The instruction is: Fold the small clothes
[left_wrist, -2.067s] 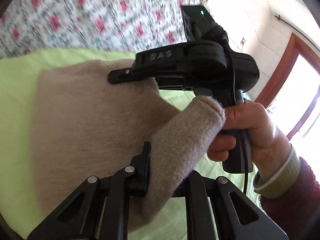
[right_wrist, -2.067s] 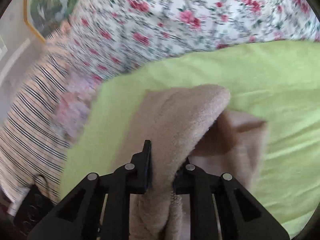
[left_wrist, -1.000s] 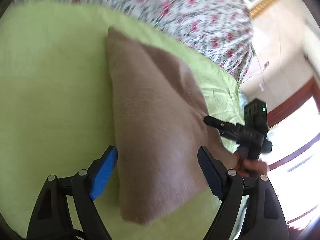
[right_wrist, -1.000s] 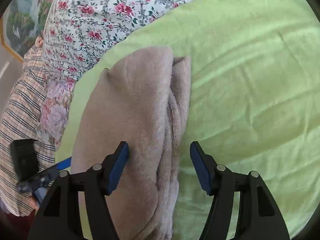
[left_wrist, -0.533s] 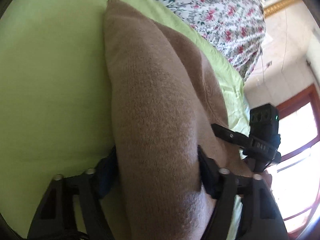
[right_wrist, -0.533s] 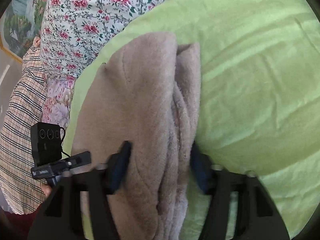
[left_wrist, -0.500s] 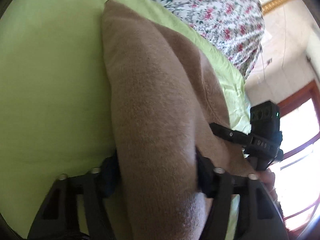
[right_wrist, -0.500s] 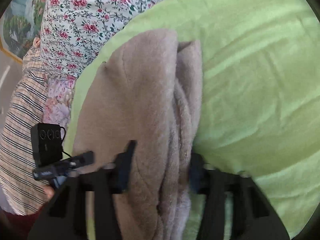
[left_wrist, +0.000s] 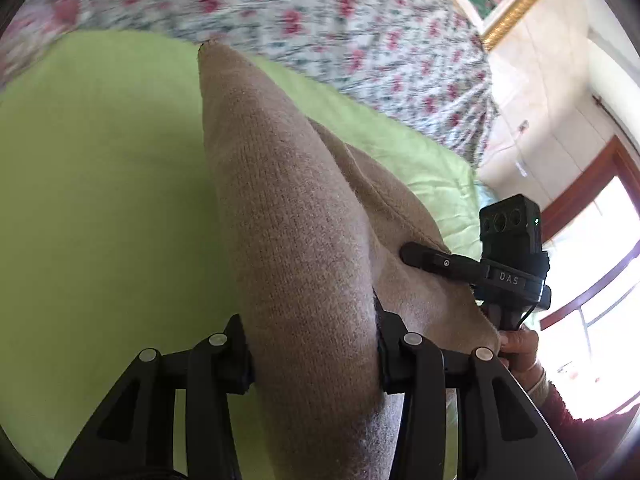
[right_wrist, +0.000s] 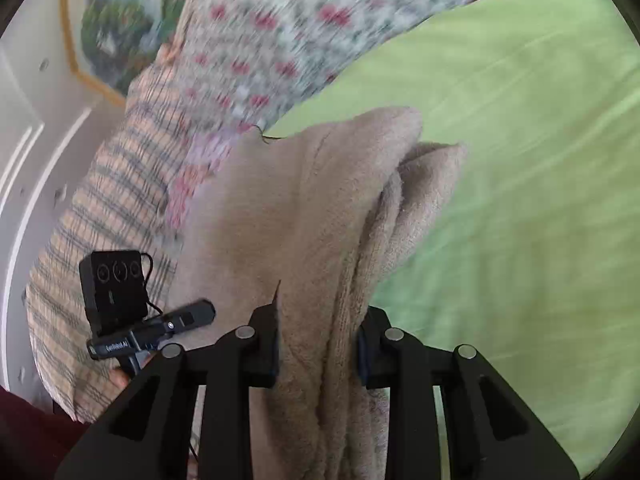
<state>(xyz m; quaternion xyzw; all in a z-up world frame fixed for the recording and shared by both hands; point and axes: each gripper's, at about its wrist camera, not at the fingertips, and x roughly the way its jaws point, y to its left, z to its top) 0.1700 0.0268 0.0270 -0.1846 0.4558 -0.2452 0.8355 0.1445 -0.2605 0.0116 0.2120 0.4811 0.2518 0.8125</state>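
L gripper [left_wrist: 312,354]: fingers just closed in, pinching near end of beige knit garment [left_wrist: 288,216]; R gripper [right_wrist: 318,340]: fingers likewise closed in, clamped on bunched layers at its other end; garment spans betw. both, far corner on green sheet [left_wrist: 100,184]; floral bedding [left_wrist: 320,20] beyond.

Bedroom in a home. Bed covered by a lime-green sheet [left_wrist: 100,200], soft and creased. Along its far edge, floral bedding [left_wrist: 320,28], white with red roses; beside that a plaid striped blanket [right_wrist: 108,220] at the sheet's corner. A gold-framed landscape painting [right_wrist: 120,28] hangs on a pale paneled wall. On the other side, a red-brown wooden window frame [left_wrist: 592,184] with bright daylight coming through. 1 beige knitted garment [left_wrist: 296,240] lies on the sheet.
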